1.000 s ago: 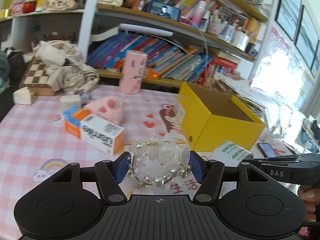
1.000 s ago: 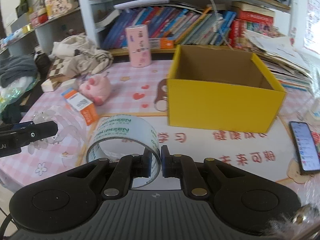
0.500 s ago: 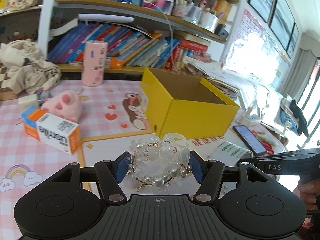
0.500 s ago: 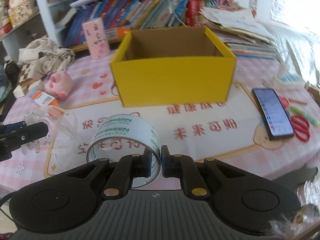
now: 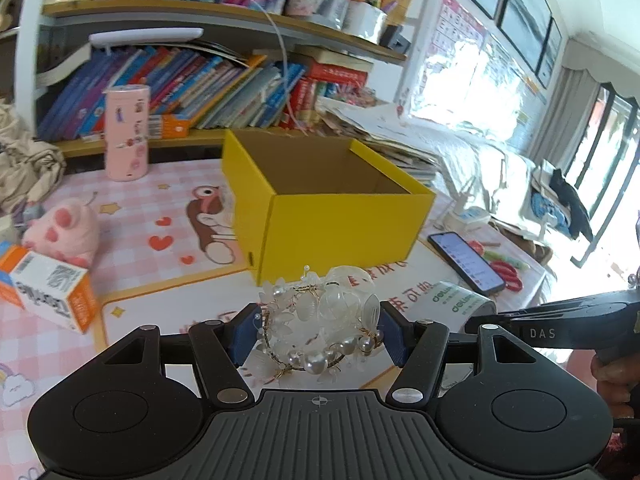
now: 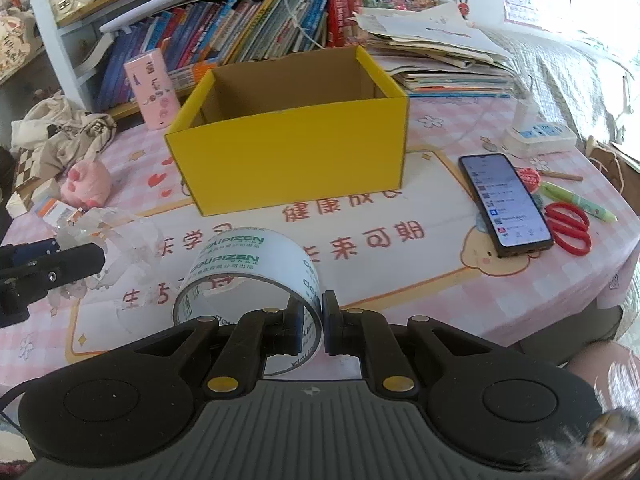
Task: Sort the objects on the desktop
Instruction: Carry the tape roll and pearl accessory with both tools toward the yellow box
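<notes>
My left gripper [image 5: 318, 330] is shut on a pearl and clear-petal hair ornament [image 5: 320, 324] and holds it above the table, short of the open yellow box [image 5: 344, 220]. My right gripper [image 6: 311, 322] is shut on the rim of a roll of clear tape [image 6: 248, 276] with green print, in front of the same box [image 6: 292, 152]. The left gripper with its ornament [image 6: 108, 248] shows at the left of the right wrist view. The right gripper's arm and the tape roll [image 5: 456, 304] show at the right of the left wrist view.
A pink plush [image 5: 66, 232], an orange and white carton [image 5: 48, 292] and a pink cylinder [image 5: 126, 132] are left of the box. A phone [image 6: 504, 204], red scissors [image 6: 570, 228] and a green pen [image 6: 576, 202] lie to its right. Bookshelves stand behind.
Both grippers have swung right and nearer the yellow box, each still holding its object. The box now sits more central in both views.
</notes>
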The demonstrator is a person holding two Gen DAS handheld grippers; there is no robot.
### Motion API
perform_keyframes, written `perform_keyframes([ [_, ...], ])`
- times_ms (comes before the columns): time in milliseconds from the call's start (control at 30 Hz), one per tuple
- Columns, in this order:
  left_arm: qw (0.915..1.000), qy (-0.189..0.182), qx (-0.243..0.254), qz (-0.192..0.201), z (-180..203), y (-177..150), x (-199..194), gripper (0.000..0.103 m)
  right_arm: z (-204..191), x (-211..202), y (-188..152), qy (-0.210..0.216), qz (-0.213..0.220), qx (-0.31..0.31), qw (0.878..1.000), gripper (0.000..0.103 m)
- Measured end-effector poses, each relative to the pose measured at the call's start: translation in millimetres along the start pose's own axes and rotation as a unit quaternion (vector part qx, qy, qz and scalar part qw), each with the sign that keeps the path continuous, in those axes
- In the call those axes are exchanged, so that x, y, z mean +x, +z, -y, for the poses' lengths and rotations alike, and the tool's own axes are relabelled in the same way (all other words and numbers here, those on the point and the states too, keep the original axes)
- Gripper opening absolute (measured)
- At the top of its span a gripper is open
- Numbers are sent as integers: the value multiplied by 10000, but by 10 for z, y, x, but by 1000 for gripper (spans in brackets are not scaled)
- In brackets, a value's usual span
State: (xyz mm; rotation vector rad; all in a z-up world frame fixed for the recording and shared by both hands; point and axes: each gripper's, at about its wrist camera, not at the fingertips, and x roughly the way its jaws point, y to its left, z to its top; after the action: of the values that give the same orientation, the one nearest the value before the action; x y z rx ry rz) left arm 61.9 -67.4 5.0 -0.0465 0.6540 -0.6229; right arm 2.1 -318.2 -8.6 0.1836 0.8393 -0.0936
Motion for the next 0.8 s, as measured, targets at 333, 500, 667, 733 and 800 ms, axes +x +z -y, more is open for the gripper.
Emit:
perform_keyframes([
  [333, 9998, 43, 197, 42, 169, 144, 148, 62, 157, 90, 161, 72, 94, -47, 9999, 9],
  [500, 9997, 88, 235, 57, 239, 214, 250, 62, 233, 167, 290, 132, 101, -129, 9998, 9],
  [667, 9996, 161, 208, 75, 274, 298, 352, 62, 298, 255, 413, 228, 60, -238, 9994, 9],
  [733, 9996, 177, 209, 83, 293, 336, 393, 62, 317, 283, 464, 268, 58, -291, 9992, 9],
  [800, 9995, 184, 222, 101, 316, 382, 431, 62, 332, 300, 518, 310, 79, -347, 9989, 9],
])
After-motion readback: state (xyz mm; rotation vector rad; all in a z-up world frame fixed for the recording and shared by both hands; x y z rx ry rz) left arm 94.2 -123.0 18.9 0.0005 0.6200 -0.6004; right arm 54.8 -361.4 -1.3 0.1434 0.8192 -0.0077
